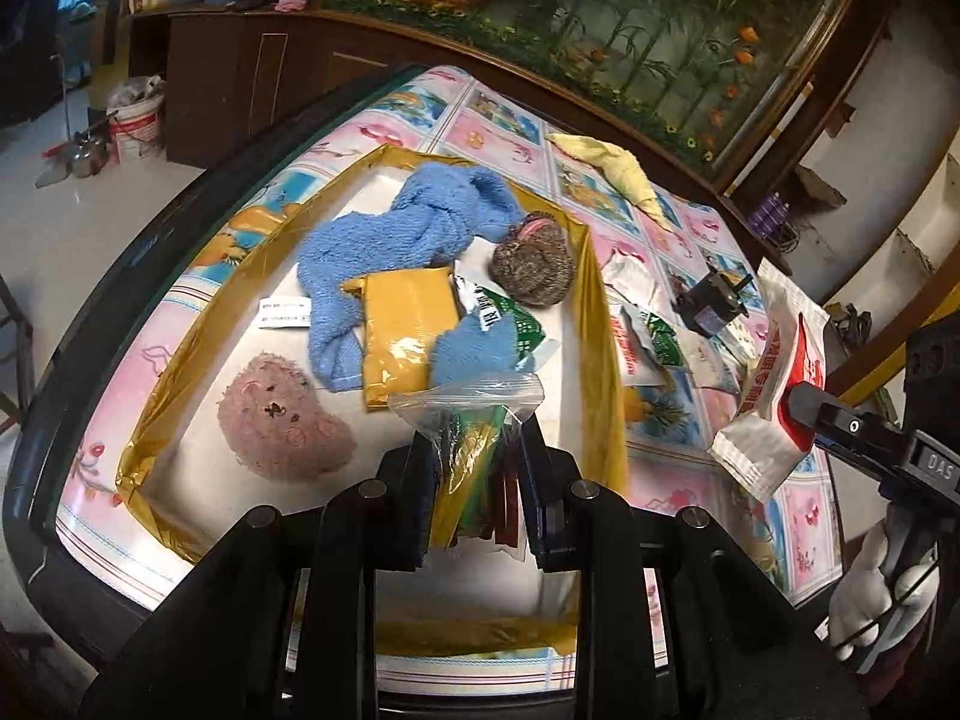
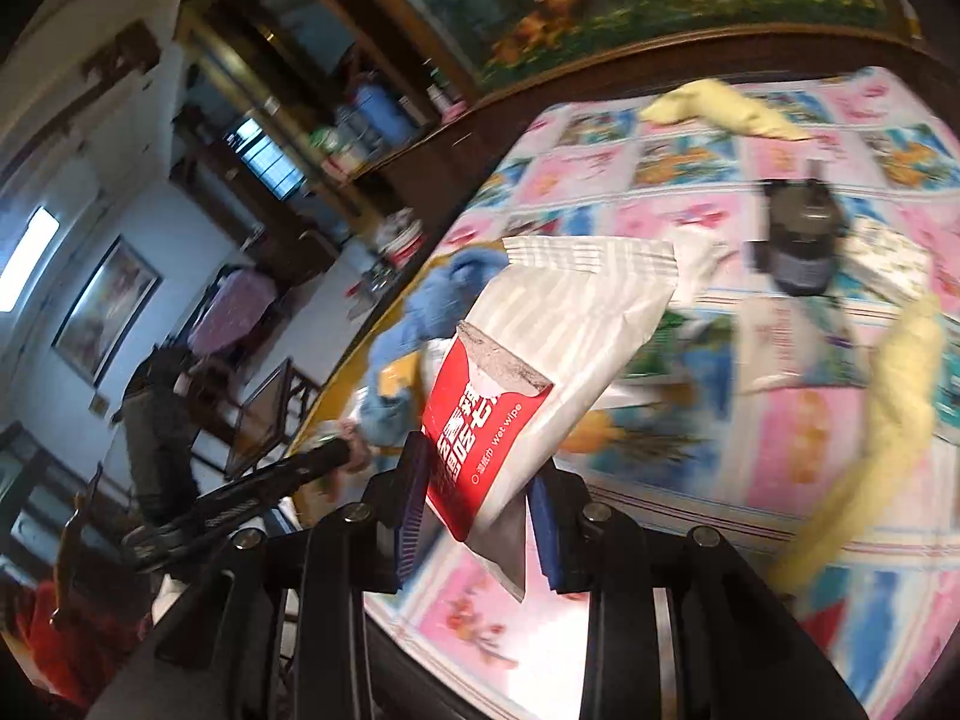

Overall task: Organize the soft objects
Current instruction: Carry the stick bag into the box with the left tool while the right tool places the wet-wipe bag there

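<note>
My left gripper [image 1: 477,468] is shut on a clear zip bag [image 1: 474,420] with green and red contents, held over the gold-edged tray [image 1: 606,324]. In the tray lie a blue towel [image 1: 396,228], a yellow packet [image 1: 405,336], a pink plush [image 1: 282,426], a grey-brown knit ball [image 1: 534,267] and a green-white sachet [image 1: 510,324]. My right gripper [image 2: 474,492] is shut on a red-and-white wet wipe pack [image 2: 540,372], held above the table; it also shows in the left wrist view [image 1: 774,396]. A yellow cloth [image 1: 618,171] lies on the table beyond the tray.
The table carries a pink and blue patterned cloth [image 1: 666,432]. Right of the tray lie several sachets [image 1: 648,342] and a small dark motor-like block [image 1: 708,300]. A second yellow cloth strip [image 2: 882,420] hangs at the right in the right wrist view. A dark cabinet [image 1: 240,78] stands behind.
</note>
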